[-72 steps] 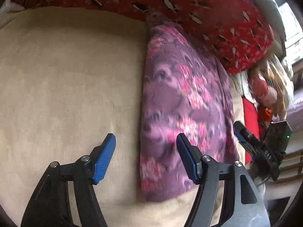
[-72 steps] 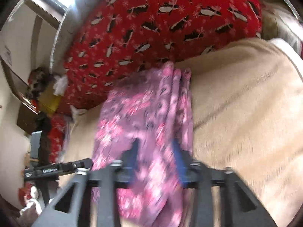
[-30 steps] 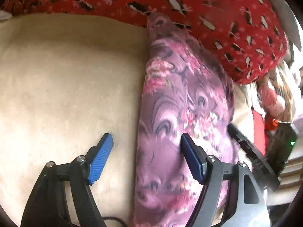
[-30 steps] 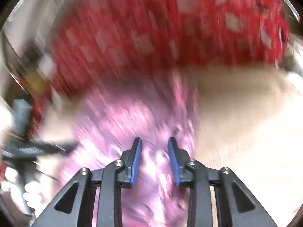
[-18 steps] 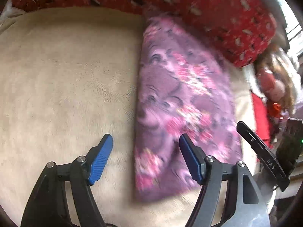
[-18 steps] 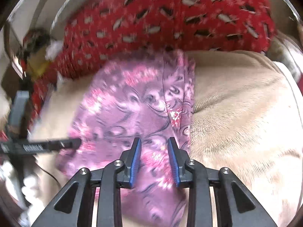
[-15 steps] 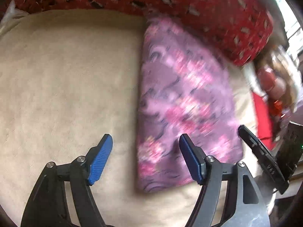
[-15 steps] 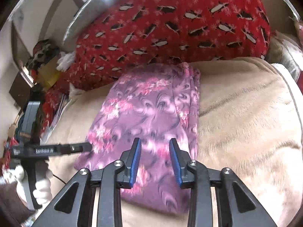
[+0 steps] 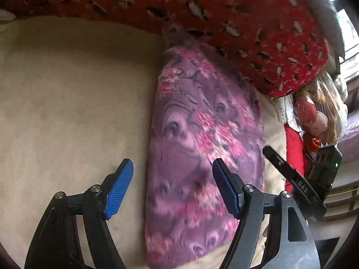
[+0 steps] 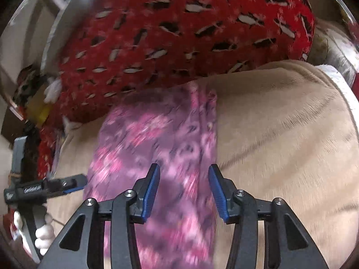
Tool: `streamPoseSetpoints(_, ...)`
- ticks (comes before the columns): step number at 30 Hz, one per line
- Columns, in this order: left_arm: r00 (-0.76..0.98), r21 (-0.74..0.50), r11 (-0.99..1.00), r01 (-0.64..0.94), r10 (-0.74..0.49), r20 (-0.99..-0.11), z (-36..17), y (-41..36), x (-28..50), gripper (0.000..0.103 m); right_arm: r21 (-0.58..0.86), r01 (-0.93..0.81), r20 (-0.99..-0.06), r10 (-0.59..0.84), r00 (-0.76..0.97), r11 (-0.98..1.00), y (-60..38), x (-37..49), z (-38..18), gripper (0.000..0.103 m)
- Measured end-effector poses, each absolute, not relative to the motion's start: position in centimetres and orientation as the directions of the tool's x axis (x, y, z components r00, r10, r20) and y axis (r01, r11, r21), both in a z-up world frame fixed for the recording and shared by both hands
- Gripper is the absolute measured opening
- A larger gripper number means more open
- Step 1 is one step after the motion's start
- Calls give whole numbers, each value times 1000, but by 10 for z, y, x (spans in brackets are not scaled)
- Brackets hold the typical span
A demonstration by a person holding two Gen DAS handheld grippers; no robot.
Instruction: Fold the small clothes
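A purple garment with pink flowers (image 9: 202, 139) lies folded into a long strip on the beige blanket (image 9: 67, 89); it also shows in the right wrist view (image 10: 161, 143). My left gripper (image 9: 172, 188) is open and empty, its jaws straddling the garment's left edge near the near end. My right gripper (image 10: 184, 190) is open and empty, hovering over the garment's near right part. The right gripper also shows at the right of the left wrist view (image 9: 294, 179), and the left gripper at the left of the right wrist view (image 10: 44, 188).
A red pillow with a penguin print (image 9: 224, 18) lies along the garment's far end, also in the right wrist view (image 10: 179, 33). A doll with long hair (image 9: 314, 112) and red items sit off the bed's edge. The beige blanket (image 10: 280, 134) stretches to the right.
My right gripper's jaws have opened wider and it has moved closer over the garment. The left gripper stayed open and shifted slightly nearer. The garment lies as before.
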State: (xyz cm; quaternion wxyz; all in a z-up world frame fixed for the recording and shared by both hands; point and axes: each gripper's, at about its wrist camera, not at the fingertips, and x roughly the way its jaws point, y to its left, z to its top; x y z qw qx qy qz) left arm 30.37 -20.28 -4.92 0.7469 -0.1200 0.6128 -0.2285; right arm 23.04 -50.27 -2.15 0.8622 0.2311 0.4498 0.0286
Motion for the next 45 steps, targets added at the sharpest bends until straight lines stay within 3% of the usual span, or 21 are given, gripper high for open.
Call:
streamPoseSetpoints(4,102,-502,842,195,-527,-844,-68,-206,313,80,433,166,-783,278,557,886,-505,245,-40,52)
streamPoseSetpoints(8,86,-554,810,190,-576,-813,-64,-198,313,80,448,147,-774,300,558,882,-510,245,-36,53)
streamPoseSetpoints(11,73,-641,758,123,-651,-756,-70,-188,317,84,568,146,-713,396,578,810,-523,238,-42,64)
streamPoseSetpoints(17,50,-719,694,32,-720,-692,-71,-194,317,84,686,69,-617,529,583,724,-515,237,-54,67)
streamPoseSetpoints(18,63,-692,721,45,-693,-718,-66,-198,315,80,657,48,-633,516,577,753,-509,238,-50,63)
streamPoseSetpoints(19,72,-661,747,70,-665,-743,-63,-201,313,64,629,37,-653,501,568,777,-505,238,-48,47)
streamPoseSetpoints(20,84,-612,784,106,-621,-780,-60,-206,310,44,607,30,-666,489,564,794,-502,238,-46,39)
streamPoseSetpoints(22,109,-555,817,154,-572,-813,-53,-209,304,30,579,28,-670,456,586,815,-500,233,-36,24)
streamPoseSetpoints(23,123,-557,815,160,-577,-808,-48,-206,301,25,573,29,-669,447,594,819,-500,231,-32,24)
streamPoseSetpoints(27,136,-588,796,140,-604,-785,-28,-191,287,24,515,13,-675,396,623,857,-481,218,-7,23)
streamPoseSetpoints(34,153,-580,801,149,-598,-787,15,-150,242,24,516,-53,-647,430,629,855,-440,174,30,23)
streamPoseSetpoints(45,165,-496,857,138,-514,-842,31,-108,161,24,556,-88,-659,503,559,827,-386,101,18,23)
